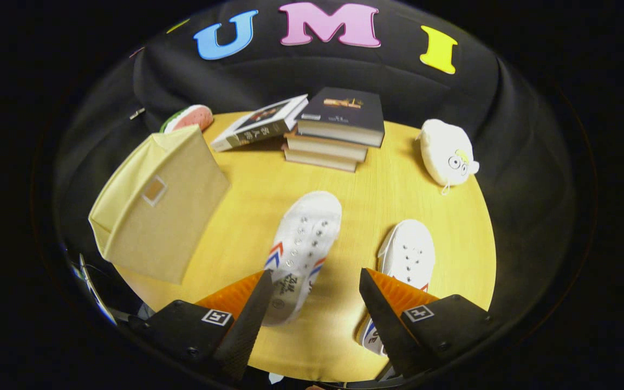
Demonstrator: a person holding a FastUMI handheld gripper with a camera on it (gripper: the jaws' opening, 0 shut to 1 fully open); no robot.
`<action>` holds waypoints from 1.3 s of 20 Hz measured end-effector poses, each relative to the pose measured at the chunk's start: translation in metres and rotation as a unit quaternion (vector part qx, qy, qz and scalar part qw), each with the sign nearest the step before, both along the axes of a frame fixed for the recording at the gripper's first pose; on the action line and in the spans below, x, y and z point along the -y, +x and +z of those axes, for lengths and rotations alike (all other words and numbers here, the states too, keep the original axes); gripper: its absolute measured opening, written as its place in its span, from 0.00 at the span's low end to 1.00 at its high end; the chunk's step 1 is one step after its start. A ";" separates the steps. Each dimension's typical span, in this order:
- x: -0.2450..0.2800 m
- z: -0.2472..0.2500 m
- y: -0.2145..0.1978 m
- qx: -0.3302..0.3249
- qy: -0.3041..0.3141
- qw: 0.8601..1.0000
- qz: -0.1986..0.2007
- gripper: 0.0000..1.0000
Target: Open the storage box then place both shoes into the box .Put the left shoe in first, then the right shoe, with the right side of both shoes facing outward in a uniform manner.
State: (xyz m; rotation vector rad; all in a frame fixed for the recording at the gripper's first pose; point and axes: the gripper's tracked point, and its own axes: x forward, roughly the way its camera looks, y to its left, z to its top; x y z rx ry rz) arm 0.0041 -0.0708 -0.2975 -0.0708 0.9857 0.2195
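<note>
Gripper view showed my jaws [314, 292] spread wide and empty above the tabletop [366, 189]. Both shoes, one [302, 244] between the fingers and one [407, 254] further right, lay outside the box [160, 206], which looked closed. Nothing seemed done yet.

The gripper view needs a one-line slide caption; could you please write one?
Open claw hovering over two white shoes on a round wooden table, closed storage box beside them.
</note>
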 end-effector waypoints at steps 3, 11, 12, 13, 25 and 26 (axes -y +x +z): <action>0.005 -0.030 0.004 -0.022 -0.007 1.000 0.009 0.99; -0.010 -0.063 0.031 -0.065 0.056 0.996 -0.009 0.97; -0.012 -0.063 0.030 -0.073 0.072 0.995 -0.010 0.97; -0.016 -0.065 0.030 -0.082 0.092 0.992 -0.011 0.95; -0.029 -0.063 0.026 -0.150 0.209 0.963 -0.081 0.09; -0.029 -0.062 0.026 -0.149 0.214 0.962 -0.085 0.07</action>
